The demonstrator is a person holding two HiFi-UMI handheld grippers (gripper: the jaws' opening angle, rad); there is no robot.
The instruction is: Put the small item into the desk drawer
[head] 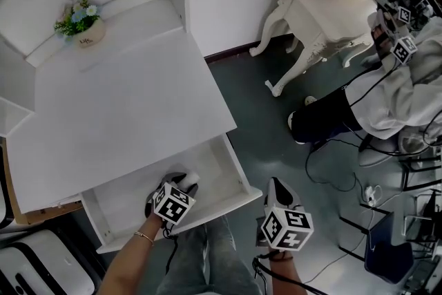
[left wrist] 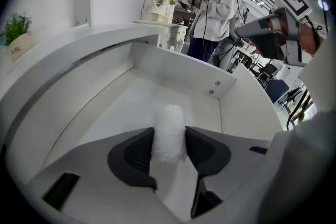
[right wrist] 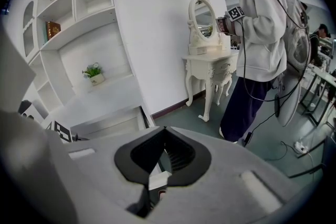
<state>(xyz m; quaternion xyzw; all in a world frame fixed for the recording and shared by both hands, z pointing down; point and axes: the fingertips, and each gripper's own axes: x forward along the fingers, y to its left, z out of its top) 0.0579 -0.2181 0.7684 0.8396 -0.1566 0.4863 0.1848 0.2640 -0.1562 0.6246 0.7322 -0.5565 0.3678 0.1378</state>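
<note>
One white roll (left wrist: 168,132), fuzzy and cylindrical, sits clamped between the ribbed black pads of the left gripper (head: 183,181), low inside the single open drawer (head: 124,202) near its right end. The drawer is smooth white board, with two screws (left wrist: 214,87) in its far corner. The right gripper (head: 277,186) hangs over the grey-green floor just off the drawer's right front corner, jaws all but together with nothing between them. Each gripper carries one cube of black-and-white square markers. One potted plant (head: 81,24) stands at the back left of the white desk (head: 124,107); its pot's label is too small to read. One carved white vanity (head: 324,7) stands beyond, beside a second person (left wrist: 215,8).
</note>
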